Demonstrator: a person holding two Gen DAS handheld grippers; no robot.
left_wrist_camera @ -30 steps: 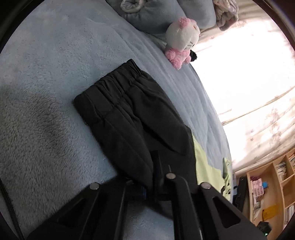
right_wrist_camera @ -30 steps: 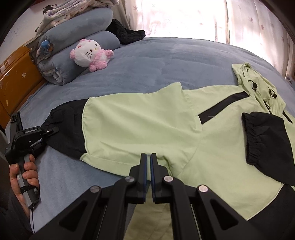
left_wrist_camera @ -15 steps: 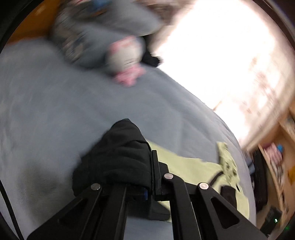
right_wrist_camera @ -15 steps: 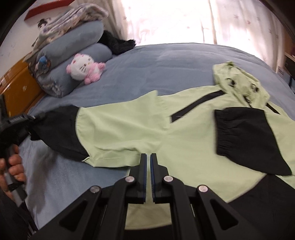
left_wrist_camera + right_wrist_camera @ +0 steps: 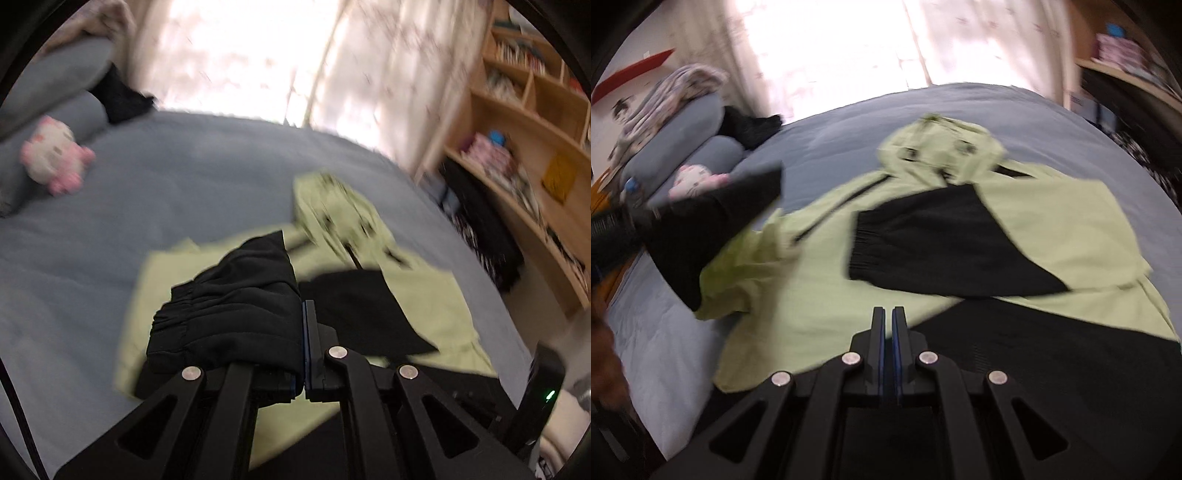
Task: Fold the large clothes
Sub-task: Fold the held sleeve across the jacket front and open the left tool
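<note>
A light green hooded jacket with black sleeve ends and black hem lies spread on the blue bed. Its right sleeve is folded across the chest. My left gripper is shut on the black cuff of the left sleeve and holds it lifted over the jacket body. In the right wrist view this lifted sleeve hangs at the left. My right gripper is shut and empty, low over the jacket's lower part. The hood lies at the far end.
A pink and white plush toy and blue pillows sit at the bed's head. A wooden bookshelf stands beside the bed at the right. Bright curtains hang behind. The blue blanket is bare around the jacket.
My left gripper has lifted the black left cuff off the bed and carried it inward over the jacket body. The right gripper has shifted toward the jacket's hem and stayed shut.
</note>
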